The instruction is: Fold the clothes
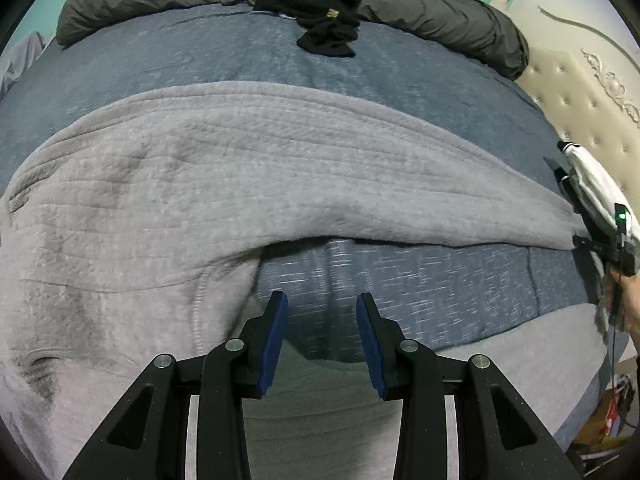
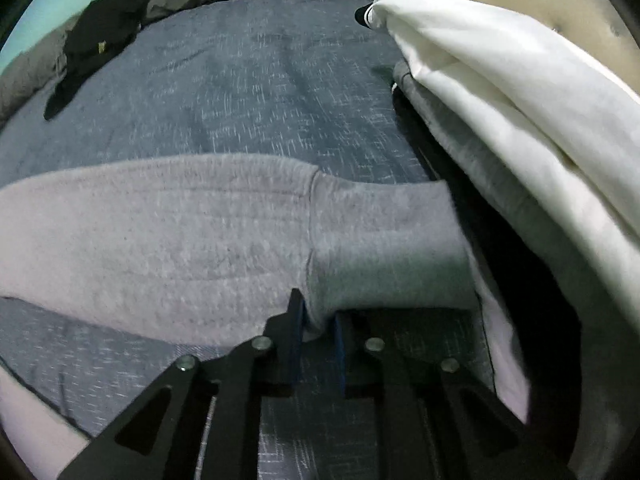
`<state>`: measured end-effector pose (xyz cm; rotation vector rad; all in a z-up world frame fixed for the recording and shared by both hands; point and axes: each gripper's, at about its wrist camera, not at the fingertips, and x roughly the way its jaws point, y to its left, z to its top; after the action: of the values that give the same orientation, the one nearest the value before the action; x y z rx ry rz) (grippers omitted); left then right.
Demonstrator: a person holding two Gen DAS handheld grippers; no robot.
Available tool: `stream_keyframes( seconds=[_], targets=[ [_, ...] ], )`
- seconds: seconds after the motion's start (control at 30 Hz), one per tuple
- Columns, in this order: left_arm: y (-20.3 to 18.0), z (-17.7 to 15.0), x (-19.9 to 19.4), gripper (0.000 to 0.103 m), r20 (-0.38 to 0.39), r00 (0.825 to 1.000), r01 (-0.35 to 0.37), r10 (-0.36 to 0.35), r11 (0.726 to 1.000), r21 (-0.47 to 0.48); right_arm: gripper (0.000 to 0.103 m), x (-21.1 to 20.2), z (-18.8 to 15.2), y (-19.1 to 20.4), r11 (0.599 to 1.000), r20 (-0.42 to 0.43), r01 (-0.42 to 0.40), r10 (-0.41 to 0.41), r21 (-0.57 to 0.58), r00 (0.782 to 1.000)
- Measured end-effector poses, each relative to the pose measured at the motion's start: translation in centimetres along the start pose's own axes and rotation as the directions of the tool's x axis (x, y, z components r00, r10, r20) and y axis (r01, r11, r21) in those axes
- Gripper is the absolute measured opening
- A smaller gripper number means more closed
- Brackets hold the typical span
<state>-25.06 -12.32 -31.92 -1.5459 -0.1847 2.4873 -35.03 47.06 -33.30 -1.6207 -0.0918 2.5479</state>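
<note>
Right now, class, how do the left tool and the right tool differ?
The left tool stands open with nothing between its pads; the right tool is pinched on the grey sleeve cuff. The left hovers over bare blue bedspread; the right sits at the cuff. Both have blue pads.

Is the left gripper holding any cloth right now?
No, the left gripper stands open above the blue bedspread with nothing between its pads, the grey garment lying off to its side.
</note>
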Motion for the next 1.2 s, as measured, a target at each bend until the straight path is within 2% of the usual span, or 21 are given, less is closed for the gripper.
stream_keyframes(
  seconds=[0.07,0.13,0.3,0.4,0.53,0.67,0.77,0.83,0.93,1.0,1.1,1.2],
  targets=[
    [0.6,0.1,0.1,0.039,-0.001,1.000,-0.012,0.012,1.000,-0.012,0.027,-0.7,0.0,0.2,0.999,0.035,0.036,-0.035,-0.037,0.999],
    [1.0,0.4,0.3,0.039,0.001,1.000,-0.026,0.026,1.000,-0.016,0.032,-1.5,0.0,0.1,0.998,0.068,0.038,-0.036,-0.041,0.997],
    [0.6,1.1,0.9,0.039,0.028,0.995,-0.091,0.091,0.996,0.015,0.033,-3.9,-0.3,-0.7,0.997,0.121,-0.082,0.079,0.015,0.990],
    [0.2,1.9,1.1,0.039,0.049,0.987,-0.155,0.153,0.986,0.062,0.034,-4.6,-0.7,-0.6,0.992,0.139,-0.124,0.118,0.034,0.983],
    [-0.2,2.8,2.0,0.039,0.052,0.978,-0.206,0.201,0.971,0.119,0.035,-5.1,-1.6,0.2,0.983,0.152,-0.181,0.174,0.033,0.973],
    [-0.3,2.9,2.8,0.039,0.029,0.977,-0.212,0.210,0.965,0.155,0.035,-4.8,-2.0,1.4,0.976,0.140,-0.218,0.213,0.019,0.967],
    [0.0,2.6,3.4,0.032,0.013,0.978,-0.209,0.210,0.963,0.172,0.035,-4.4,-2.5,1.3,0.967,0.128,-0.254,0.247,0.035,0.961],
    [0.1,2.4,3.6,0.016,0.004,0.976,-0.215,0.219,0.957,0.194,0.039,-3.5,-2.4,1.0,0.959,0.113,-0.272,0.262,0.077,0.958],
    [0.1,2.2,3.5,0.007,0.004,0.978,-0.203,0.207,0.956,0.213,0.040,-2.5,-2.9,0.3,0.935,0.090,-0.323,0.313,0.148,0.945],
    [0.2,2.2,3.4,0.006,0.006,0.980,-0.196,0.200,0.957,0.214,0.041,-1.7,-3.1,0.1,0.921,0.077,-0.341,0.332,0.189,0.940],
    [0.2,2.3,3.2,0.004,0.004,0.981,-0.192,0.196,0.956,0.224,0.050,-0.7,-3.2,0.2,0.904,0.052,-0.361,0.359,0.228,0.932],
    [0.2,2.5,3.1,0.004,0.009,0.980,-0.193,0.196,0.952,0.239,0.051,0.0,-2.6,0.6,0.898,0.067,-0.360,0.355,0.252,0.933]
  ],
)
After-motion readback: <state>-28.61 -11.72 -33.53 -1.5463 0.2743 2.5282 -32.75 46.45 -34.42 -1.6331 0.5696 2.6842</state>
